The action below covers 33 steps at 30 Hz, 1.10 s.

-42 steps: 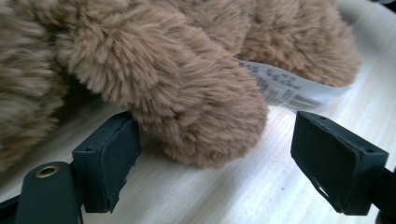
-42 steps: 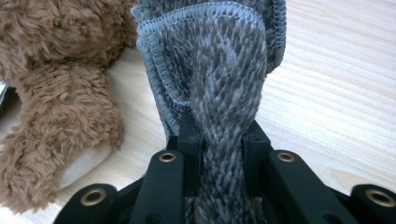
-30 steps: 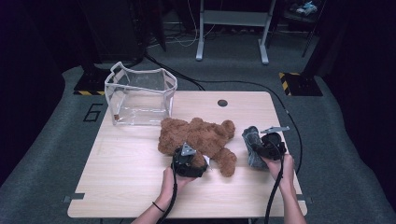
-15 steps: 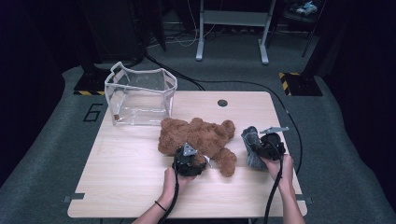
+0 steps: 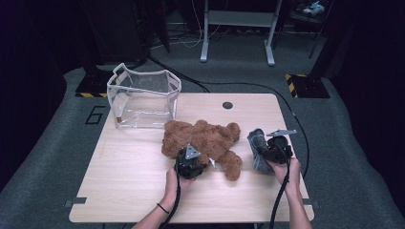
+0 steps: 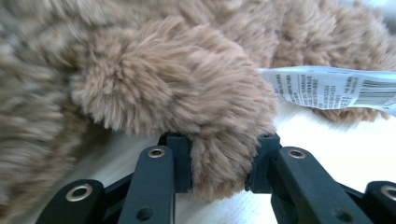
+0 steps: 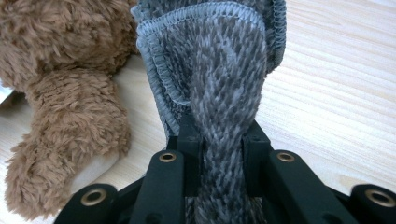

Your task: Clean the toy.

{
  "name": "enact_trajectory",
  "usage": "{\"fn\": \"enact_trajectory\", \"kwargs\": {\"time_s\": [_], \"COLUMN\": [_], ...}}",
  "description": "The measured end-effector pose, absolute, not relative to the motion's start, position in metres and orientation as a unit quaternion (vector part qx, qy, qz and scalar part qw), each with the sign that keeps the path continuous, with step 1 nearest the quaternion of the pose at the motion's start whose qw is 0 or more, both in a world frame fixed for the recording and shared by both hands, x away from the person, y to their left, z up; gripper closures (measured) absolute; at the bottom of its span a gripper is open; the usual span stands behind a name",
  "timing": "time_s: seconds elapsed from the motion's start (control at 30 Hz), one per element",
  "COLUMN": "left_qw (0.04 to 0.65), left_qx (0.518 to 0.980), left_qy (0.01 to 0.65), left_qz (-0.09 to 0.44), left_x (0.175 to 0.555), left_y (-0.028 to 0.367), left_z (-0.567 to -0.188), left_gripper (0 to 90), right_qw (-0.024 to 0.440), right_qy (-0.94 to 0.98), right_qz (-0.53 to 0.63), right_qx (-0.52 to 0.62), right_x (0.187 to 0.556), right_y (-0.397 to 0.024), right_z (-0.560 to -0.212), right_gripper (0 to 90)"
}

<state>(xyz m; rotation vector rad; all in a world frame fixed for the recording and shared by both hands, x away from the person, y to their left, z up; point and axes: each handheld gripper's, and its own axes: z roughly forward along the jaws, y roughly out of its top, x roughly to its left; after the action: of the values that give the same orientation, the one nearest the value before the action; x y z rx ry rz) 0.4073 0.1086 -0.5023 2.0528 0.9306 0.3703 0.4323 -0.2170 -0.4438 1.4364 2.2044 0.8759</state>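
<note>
A: Left gripper view: left tongs [image 6: 218, 163] had just been closing, and a paw of the bear [image 6: 187, 93] sat between the jaws, fur squeezed at both pads. White tag [image 6: 336, 88] stuck out beside it.

B: So pinching the bear. In the high view?

A: Bear [image 5: 205, 140] lay mid-surface [image 5: 124, 191], left tongs [image 5: 192, 160] at its near edge. A second ago the jaws stood wider around the same paw; bear hadn't shifted.

B: Right side?

A: Right tongs [image 7: 222, 158] clamped on the grey cloth [image 7: 224, 70], no change in grip. High view had the cloth [image 5: 258, 145] just right of the bear, right tongs [image 5: 272, 149] on it.

B: Meaning?

A: Likely both grips set, lift could follow. Clear bin [image 5: 143, 98] at far left looked like the target, nothing in it that I could see.
</note>
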Motion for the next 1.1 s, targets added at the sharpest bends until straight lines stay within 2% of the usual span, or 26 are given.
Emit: {"fn": "enact_trajectory", "kwargs": {"time_s": [0.63,1.1], "left_qw": [0.429,0.488], "left_qx": [0.835,0.812], "left_qy": [0.291,0.262], "left_qz": [0.184,0.183], "left_x": [0.421,0.433], "left_y": [0.114,0.122], "left_z": [-0.455,-0.415], "left_gripper": [72.7,73.6], "right_qw": [0.187,0.200], "right_qy": [0.774,0.771], "right_qz": [0.314,0.323], "right_qx": [0.517,0.511], "right_x": [0.430,0.431], "right_y": [-0.225,-0.225], "right_z": [-0.440,-0.426], "right_gripper": [75.1,75.1]}}
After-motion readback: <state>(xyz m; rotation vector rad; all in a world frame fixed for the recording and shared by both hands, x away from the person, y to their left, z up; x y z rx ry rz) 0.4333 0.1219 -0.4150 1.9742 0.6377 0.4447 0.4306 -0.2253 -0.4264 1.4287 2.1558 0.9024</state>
